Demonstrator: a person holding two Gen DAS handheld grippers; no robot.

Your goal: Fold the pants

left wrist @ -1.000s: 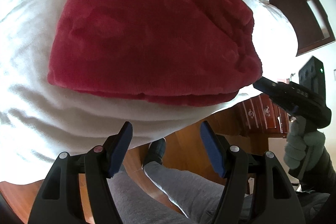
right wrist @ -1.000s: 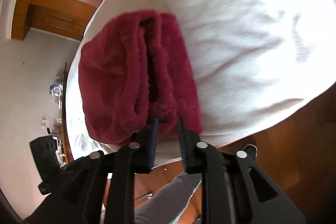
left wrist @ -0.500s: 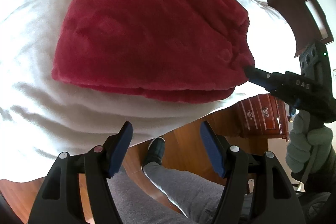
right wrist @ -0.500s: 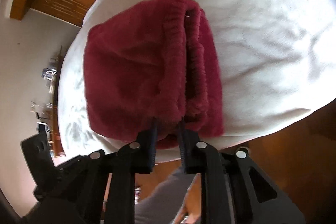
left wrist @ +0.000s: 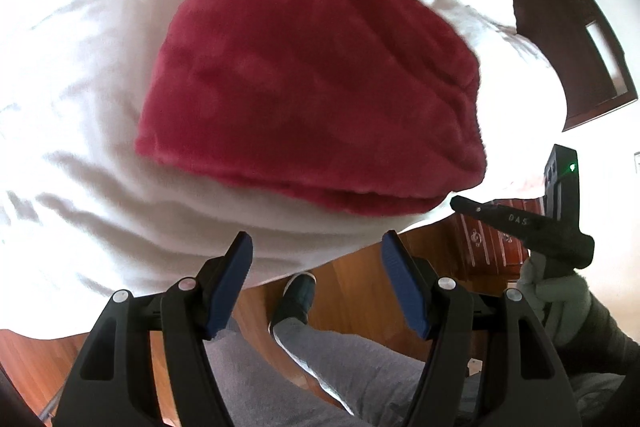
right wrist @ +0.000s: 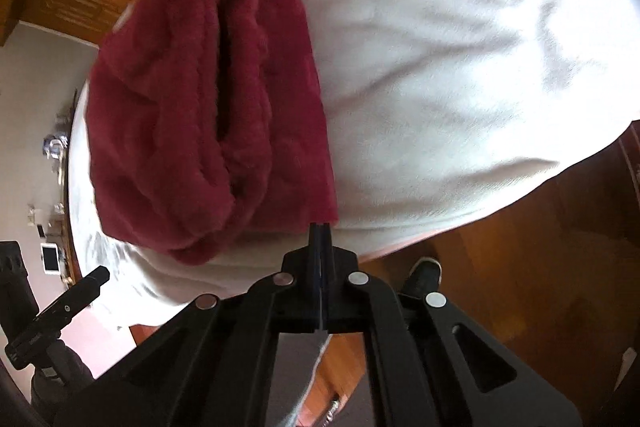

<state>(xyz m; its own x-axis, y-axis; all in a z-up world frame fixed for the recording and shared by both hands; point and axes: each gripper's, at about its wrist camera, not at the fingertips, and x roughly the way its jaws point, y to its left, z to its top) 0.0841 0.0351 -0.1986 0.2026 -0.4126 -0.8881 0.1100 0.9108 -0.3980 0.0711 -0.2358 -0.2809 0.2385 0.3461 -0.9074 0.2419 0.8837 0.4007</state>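
The folded red pants (left wrist: 312, 75) lie on the white bed (left wrist: 80, 67), near its edge. The left hand-held gripper (left wrist: 316, 263) hangs spread and empty at 6 o'clock of them. The right hand-held gripper (right wrist: 320, 233), pressed together on nothing, sits just beside their near corner.

right gripper (right wrist: 320, 227) | let go of pants (right wrist: 208, 115), now closed empty (backed off)
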